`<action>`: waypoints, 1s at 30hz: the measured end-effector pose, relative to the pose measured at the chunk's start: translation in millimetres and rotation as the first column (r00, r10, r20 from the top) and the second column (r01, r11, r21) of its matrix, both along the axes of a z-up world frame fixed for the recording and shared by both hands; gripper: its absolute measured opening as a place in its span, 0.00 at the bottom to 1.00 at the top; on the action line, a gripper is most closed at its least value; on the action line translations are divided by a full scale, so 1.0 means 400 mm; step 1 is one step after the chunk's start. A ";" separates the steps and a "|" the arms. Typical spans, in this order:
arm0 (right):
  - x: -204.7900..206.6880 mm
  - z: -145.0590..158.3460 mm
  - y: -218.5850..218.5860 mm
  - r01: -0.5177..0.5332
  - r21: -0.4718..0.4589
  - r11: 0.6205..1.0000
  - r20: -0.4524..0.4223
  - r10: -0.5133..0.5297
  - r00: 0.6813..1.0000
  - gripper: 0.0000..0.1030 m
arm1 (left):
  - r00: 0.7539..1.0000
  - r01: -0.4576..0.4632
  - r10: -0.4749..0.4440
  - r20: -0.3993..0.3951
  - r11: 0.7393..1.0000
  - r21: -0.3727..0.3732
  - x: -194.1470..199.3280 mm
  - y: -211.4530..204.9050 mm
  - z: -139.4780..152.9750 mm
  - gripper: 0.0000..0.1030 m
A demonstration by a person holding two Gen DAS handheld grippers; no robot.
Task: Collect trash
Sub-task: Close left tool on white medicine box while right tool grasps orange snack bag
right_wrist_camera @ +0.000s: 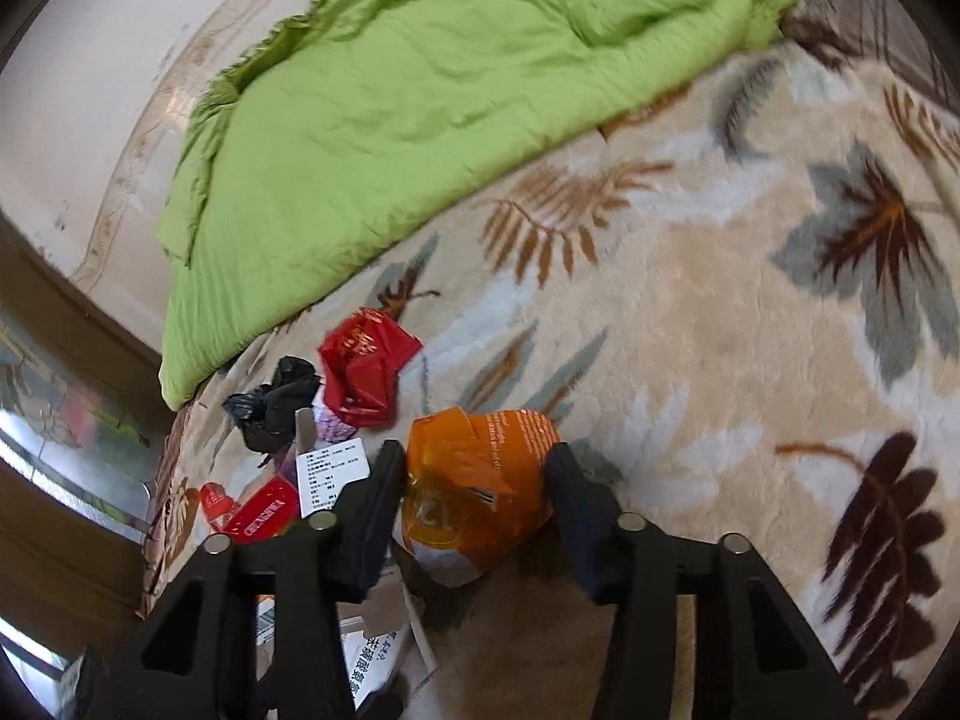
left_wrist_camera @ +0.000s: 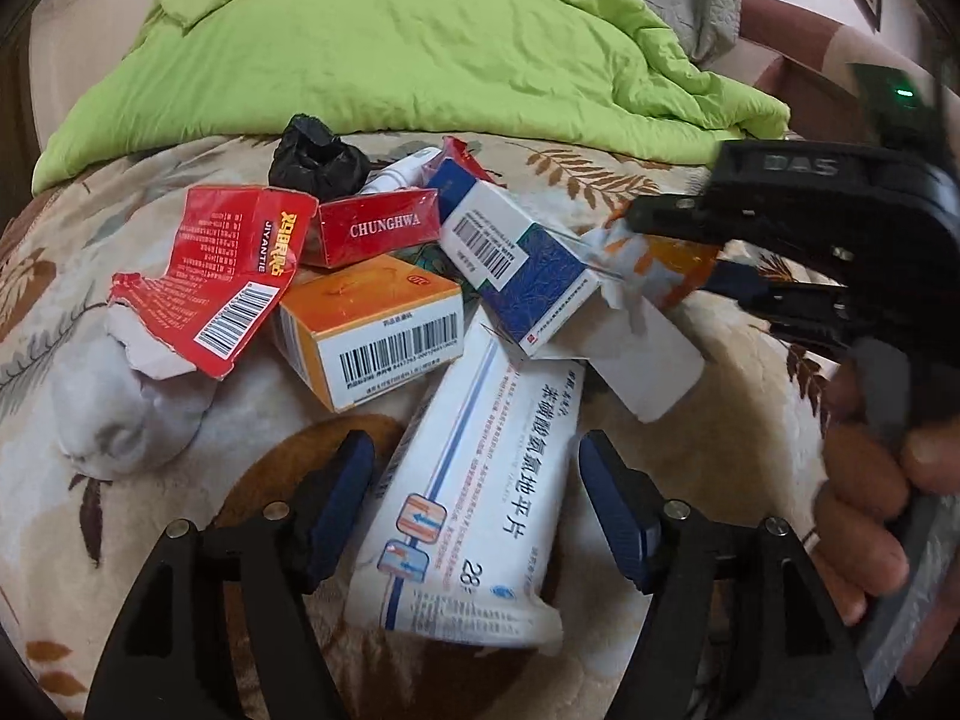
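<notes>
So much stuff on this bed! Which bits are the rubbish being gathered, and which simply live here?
Rubbish:
- orange wrapper, between the right tongs
- white box, between the open left tongs
- orange box
- blue box
- red carton
- torn red packet
- black bag

Lives here:
- green quilt
- leaf blanket

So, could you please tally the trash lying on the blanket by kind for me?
Cardboard boxes: 4
Torn red packets: 2
Black crumpled bag: 1
White spray bottle: 1
Orange wrapper: 1
Total: 9
</notes>
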State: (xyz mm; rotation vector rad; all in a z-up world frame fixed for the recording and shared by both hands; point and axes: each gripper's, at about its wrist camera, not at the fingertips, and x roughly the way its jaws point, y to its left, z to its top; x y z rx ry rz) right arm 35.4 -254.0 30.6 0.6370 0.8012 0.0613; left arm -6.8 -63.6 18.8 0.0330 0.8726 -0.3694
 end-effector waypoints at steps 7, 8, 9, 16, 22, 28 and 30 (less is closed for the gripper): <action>-0.040 0.040 0.013 0.009 -0.052 0.999 0.069 -0.006 0.998 0.34 | 1.000 -0.019 0.019 0.003 0.999 -0.037 -0.005 0.021 -0.002 0.55; -0.047 0.045 0.015 0.010 -0.062 0.998 0.077 -0.005 0.997 0.34 | 1.000 -0.017 0.017 0.001 0.998 -0.052 -0.007 0.028 0.000 0.54; -0.054 0.050 0.018 0.011 -0.073 0.997 0.084 -0.004 0.996 0.34 | 1.000 -0.018 0.018 0.003 0.998 -0.061 -0.009 0.033 0.003 0.53; -0.095 0.079 0.009 0.032 -0.134 0.990 0.134 -0.014 0.991 0.34 | 0.998 0.017 -0.010 0.068 0.994 -0.106 -0.039 0.049 0.041 0.50; -0.104 0.085 0.020 0.035 -0.169 0.985 0.146 -0.010 0.989 0.34 | 0.996 0.019 -0.008 0.092 0.993 -0.113 -0.051 0.060 0.060 0.50; -0.120 0.099 0.023 0.036 -0.186 0.982 0.172 -0.004 0.985 0.34 | 0.994 0.004 0.009 0.112 0.993 -0.118 -0.063 0.073 0.082 0.50; -0.128 0.102 0.022 0.035 -0.184 0.982 0.172 -0.003 0.985 0.34 | 0.993 0.006 0.008 0.118 0.993 -0.117 -0.070 0.076 0.090 0.50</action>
